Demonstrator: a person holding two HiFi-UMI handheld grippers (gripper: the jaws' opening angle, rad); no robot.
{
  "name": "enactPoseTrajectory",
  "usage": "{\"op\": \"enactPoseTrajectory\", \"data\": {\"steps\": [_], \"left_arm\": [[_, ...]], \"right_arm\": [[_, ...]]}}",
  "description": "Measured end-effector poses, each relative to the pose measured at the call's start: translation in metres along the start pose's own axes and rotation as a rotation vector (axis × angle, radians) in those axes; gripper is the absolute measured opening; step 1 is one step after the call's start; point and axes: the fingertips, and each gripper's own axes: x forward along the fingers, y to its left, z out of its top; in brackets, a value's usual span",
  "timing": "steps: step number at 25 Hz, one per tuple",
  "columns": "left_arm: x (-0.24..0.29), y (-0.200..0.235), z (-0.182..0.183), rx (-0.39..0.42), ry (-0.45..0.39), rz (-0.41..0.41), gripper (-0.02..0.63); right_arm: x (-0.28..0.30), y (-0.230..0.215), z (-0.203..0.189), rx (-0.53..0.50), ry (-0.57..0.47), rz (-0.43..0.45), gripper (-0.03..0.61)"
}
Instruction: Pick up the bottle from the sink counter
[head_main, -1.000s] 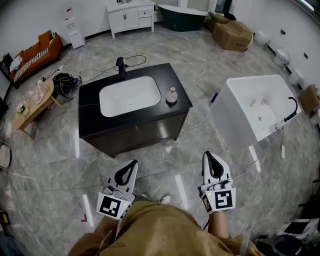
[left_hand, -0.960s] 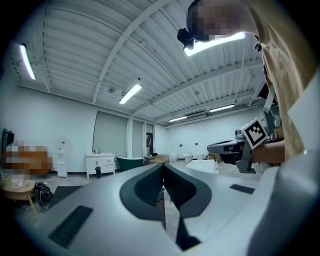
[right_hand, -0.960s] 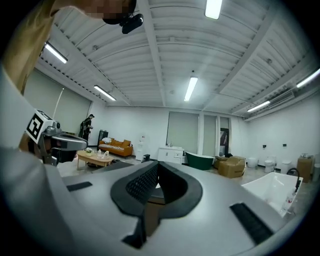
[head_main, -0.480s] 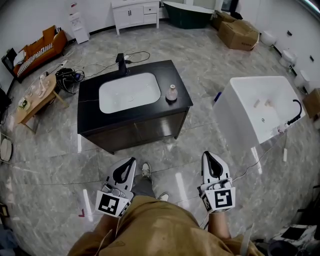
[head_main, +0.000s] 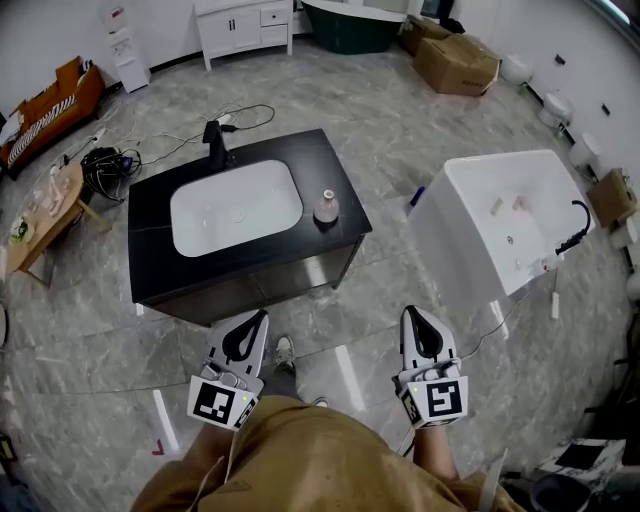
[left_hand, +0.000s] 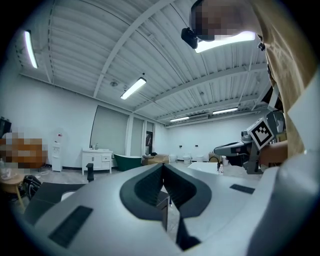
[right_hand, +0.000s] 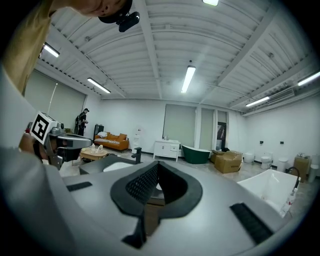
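Observation:
A small pale pink bottle (head_main: 325, 206) stands upright on the black sink counter (head_main: 331, 171), to the right of the white basin (head_main: 236, 208). A black tap (head_main: 213, 143) rises at the counter's back. My left gripper (head_main: 257, 320) and right gripper (head_main: 417, 316) are held low in front of the person, well short of the counter. Both are shut with nothing between their jaws. In the left gripper view the left gripper (left_hand: 162, 168) points level into the room, and the right gripper (right_hand: 156, 167) does the same in its own view. The bottle is not seen in either gripper view.
A white bathtub (head_main: 505, 220) stands to the right of the counter. Cardboard boxes (head_main: 456, 63), a dark green tub (head_main: 353, 24) and a white cabinet (head_main: 246, 27) lie beyond. Cables (head_main: 110, 165) and a small wooden table (head_main: 44, 215) are at the left. The person's shoe (head_main: 284, 352) is on the marble floor.
The view has shifted: the counter and bottle now sit further left and a little lower in the head view. Both grippers stay shut and keep their places before the person.

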Motion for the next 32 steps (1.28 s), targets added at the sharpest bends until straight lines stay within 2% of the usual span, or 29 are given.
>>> {"op": "enactPoseTrajectory", "data": {"steps": [6, 10, 15, 19, 25, 32], "left_arm": [[0.054, 0.052, -0.01, -0.027, 0.004, -0.013, 0.003], [0.078, 0.09, -0.018, -0.081, 0.027, -0.013, 0.003], [0.105, 0.138, -0.021, -0.075, 0.01, -0.031, 0.003], [0.124, 0.167, -0.021, -0.076, 0.01, -0.055, 0.003], [0.158, 0.184, -0.021, -0.071, 0.009, -0.11, 0.003], [0.193, 0.172, -0.02, -0.076, 0.019, -0.137, 0.003]], "right_arm": [[0.074, -0.006, 0.014, -0.018, 0.012, 0.007, 0.003], [0.118, -0.003, 0.02, -0.037, 0.042, 0.011, 0.003], [0.171, 0.004, 0.04, -0.073, 0.039, 0.006, 0.003], [0.2, 0.007, 0.046, -0.06, 0.05, -0.018, 0.003], [0.221, -0.005, 0.051, -0.054, 0.05, -0.07, 0.003], [0.229, -0.031, 0.045, -0.048, 0.069, -0.09, 0.003]]}}
